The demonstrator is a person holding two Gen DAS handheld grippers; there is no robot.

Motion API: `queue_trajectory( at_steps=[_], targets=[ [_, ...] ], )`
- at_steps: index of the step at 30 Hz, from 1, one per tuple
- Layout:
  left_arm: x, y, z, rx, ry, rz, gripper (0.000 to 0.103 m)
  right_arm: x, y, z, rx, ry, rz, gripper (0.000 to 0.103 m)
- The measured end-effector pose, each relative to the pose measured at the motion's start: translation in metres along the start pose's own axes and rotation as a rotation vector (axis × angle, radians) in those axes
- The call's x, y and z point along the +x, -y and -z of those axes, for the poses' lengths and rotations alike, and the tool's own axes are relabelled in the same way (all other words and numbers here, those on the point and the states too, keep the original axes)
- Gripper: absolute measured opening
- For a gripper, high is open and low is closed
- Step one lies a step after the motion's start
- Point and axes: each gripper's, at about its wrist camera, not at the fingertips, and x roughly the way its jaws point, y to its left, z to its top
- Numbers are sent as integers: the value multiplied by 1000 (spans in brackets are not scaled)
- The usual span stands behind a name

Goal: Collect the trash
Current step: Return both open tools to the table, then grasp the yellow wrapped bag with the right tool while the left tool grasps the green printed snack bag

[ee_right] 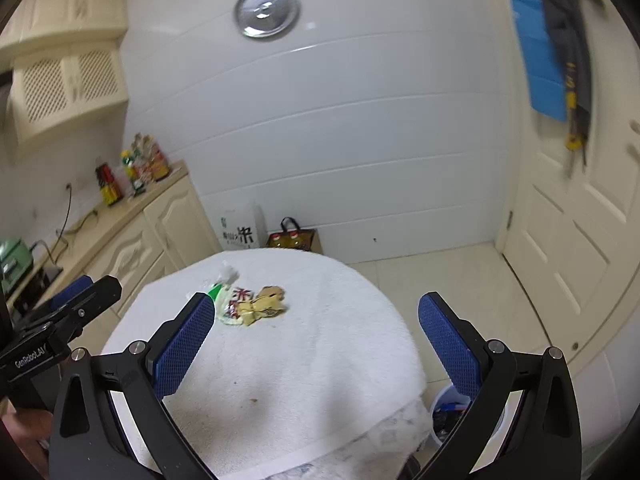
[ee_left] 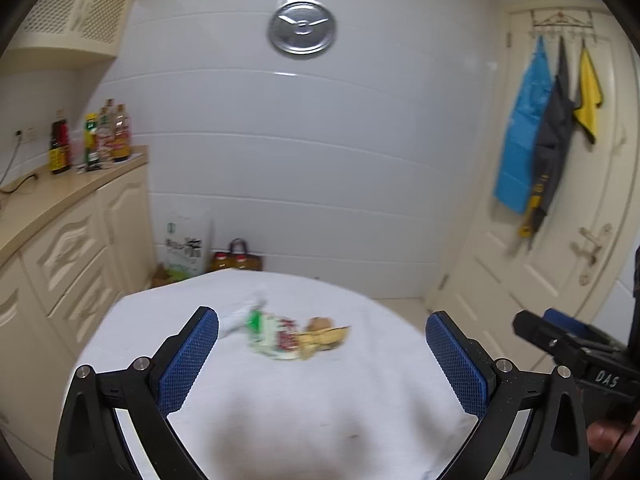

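A small heap of trash lies on the white towel-covered table (ee_left: 280, 400): a green, white and red wrapper (ee_left: 272, 332), a gold wrapper (ee_left: 326, 338), a brown lump (ee_left: 320, 324) and a crumpled clear piece (ee_left: 246, 310). My left gripper (ee_left: 322, 330) is open and empty, its jaws wide, held above the table short of the heap. My right gripper (ee_right: 316, 312) is open and empty, to the right of the left one. The same heap shows in the right wrist view, with the wrapper (ee_right: 230, 306) beside the gold wrapper (ee_right: 262, 306).
A white bin (ee_right: 448, 412) with trash in it stands on the floor at the table's right front. Cabinets and a counter with bottles (ee_left: 92, 136) run along the left. Bags (ee_right: 294, 238) stand on the floor behind the table. A door (ee_right: 580, 240) is at right.
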Motion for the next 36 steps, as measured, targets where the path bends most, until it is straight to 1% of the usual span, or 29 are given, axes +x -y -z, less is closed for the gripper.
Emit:
queue_trajectory(
  at_steps=[3,8,14,21,25,29,30,32,34,36],
  targets=[
    [0,-16,6,-28,-20,-34,102,16,-11,2,-20,-25,-12,103],
    [18,-30,13,-59,-78,-70,102,55,-27,7,-51,-90,-31,103],
    [65,-30,-2,-86,-148,-88,102,112,-43,13,-79,-187,-48,103],
    [116,-23,-7,-106,-227,-108,102,187,-59,31,-105,-313,-65,103],
    [146,-28,-10,-120,-263,-113,102,224,-67,38,-134,-355,-49,103],
    [168,-27,-9,-122,-288,-118,102,249,-71,47,-138,-393,-55,103],
    [173,-24,-10,-118,-292,-118,102,253,-72,48,-141,-394,-59,102],
    [183,-19,-11,-109,-301,-120,102,258,-72,51,-148,-392,-66,89],
    [190,-19,-9,-107,-307,-117,102,259,-72,52,-163,-381,-64,74],
    [204,-11,-13,-103,-312,-115,102,257,-69,52,-165,-377,-96,69]
  ],
)
